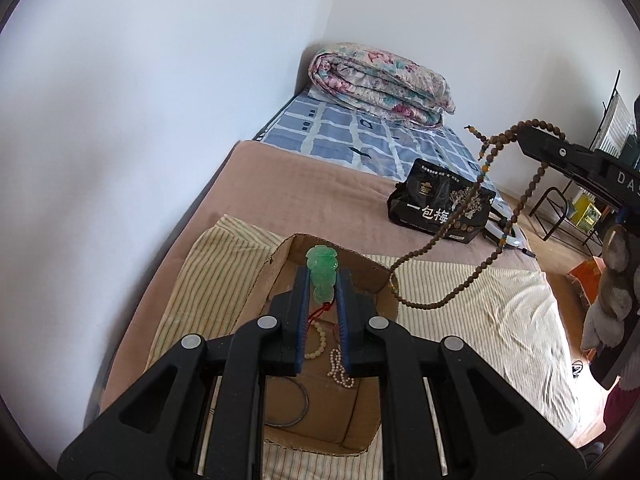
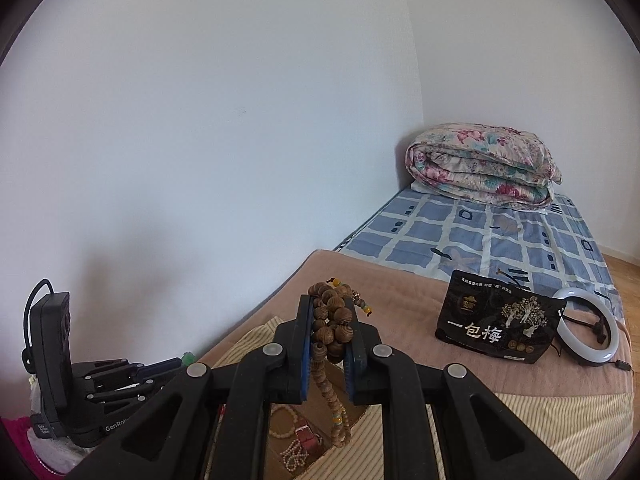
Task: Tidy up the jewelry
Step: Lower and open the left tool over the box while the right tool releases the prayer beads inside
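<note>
My left gripper (image 1: 323, 276) is shut on a green jade pendant (image 1: 323, 276) with a red cord, held above an open cardboard box (image 1: 332, 408). In the box lie a cream bead bracelet (image 1: 318, 340), a pearl strand (image 1: 339, 368) and a thin metal bangle (image 1: 286, 402). My right gripper (image 2: 329, 312) is shut on a long brown wooden bead necklace (image 2: 332, 320). In the left wrist view the necklace (image 1: 472, 216) hangs from the right gripper (image 1: 536, 136) down to the box's right rim. The left gripper (image 2: 120, 376) shows at the lower left of the right wrist view.
The box sits on a striped cloth (image 1: 480, 300) over a pink blanket (image 1: 300, 184) on a bed. A black snack bag (image 2: 496, 328) and a white ring light (image 2: 592, 328) lie further back. A folded floral quilt (image 2: 484, 164) lies at the head against the wall.
</note>
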Motion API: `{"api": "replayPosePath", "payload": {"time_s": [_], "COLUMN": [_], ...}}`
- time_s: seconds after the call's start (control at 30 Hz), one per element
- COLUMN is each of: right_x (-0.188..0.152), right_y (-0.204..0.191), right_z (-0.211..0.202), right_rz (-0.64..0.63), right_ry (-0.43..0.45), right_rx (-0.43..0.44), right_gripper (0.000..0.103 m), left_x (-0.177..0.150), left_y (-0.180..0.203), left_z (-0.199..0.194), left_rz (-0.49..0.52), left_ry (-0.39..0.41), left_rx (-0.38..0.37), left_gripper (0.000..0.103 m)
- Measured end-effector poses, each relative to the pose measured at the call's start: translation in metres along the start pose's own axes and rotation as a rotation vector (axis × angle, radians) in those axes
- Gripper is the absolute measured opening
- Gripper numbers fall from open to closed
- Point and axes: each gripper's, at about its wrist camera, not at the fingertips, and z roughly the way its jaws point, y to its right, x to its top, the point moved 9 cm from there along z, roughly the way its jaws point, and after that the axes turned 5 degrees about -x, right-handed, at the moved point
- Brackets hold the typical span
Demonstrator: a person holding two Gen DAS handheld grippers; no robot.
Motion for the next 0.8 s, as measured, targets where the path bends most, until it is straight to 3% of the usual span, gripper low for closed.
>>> {"api": "replayPosePath", "payload": {"time_s": [0.8], "right_x": [-0.059], "right_y": [-0.003], "right_z": [0.107], "right_rz": [0.020], "right_ry": [-0.158], "right_rx": [0.036], "right_gripper": [0.010], "left_x": [-0.049], "left_y": [-0.013], "left_z": [0.060], "left_rz": [0.032], "left_ry": [-0.148], "left_rx": [0.014], "left_gripper": [0.011]}}
